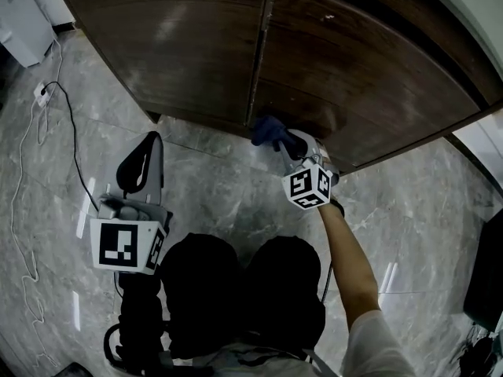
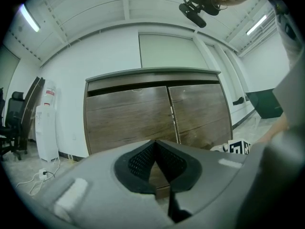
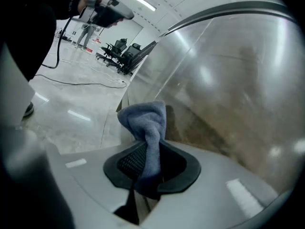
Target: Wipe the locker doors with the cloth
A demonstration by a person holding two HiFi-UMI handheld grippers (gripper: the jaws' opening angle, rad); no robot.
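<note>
Two locker doors [image 1: 189, 45] loom just beyond the cloth [image 1: 266, 129] pinched by the right hand-held gripper [image 1: 280, 140]; the left hand-held gripper [image 1: 152, 141], pressed together, hangs back.

Underfoot, a glossy grey marble floor [image 1: 236, 183] with pale veins and streaks of reflected light. At ten o'clock in the head view, a small white plug block [image 1: 41, 94], with a black cable [image 1: 73, 136] and a looping white cable [image 1: 12, 210] trailing down toward seven o'clock. At eleven o'clock, a white water dispenser [image 1: 23, 18]. In the left gripper view, a plain white wall [image 2: 109, 51] behind the dark wooden locker [image 2: 133, 118]. At nine o'clock there, a black office chair [image 2: 12, 123]. At ten o'clock, a strip light [image 2: 28, 18] in the panelled white ceiling [image 2: 95, 8], another at two o'clock. In the right gripper view, at eleven o'clock, more office chairs [image 3: 119, 51] far off.
</note>
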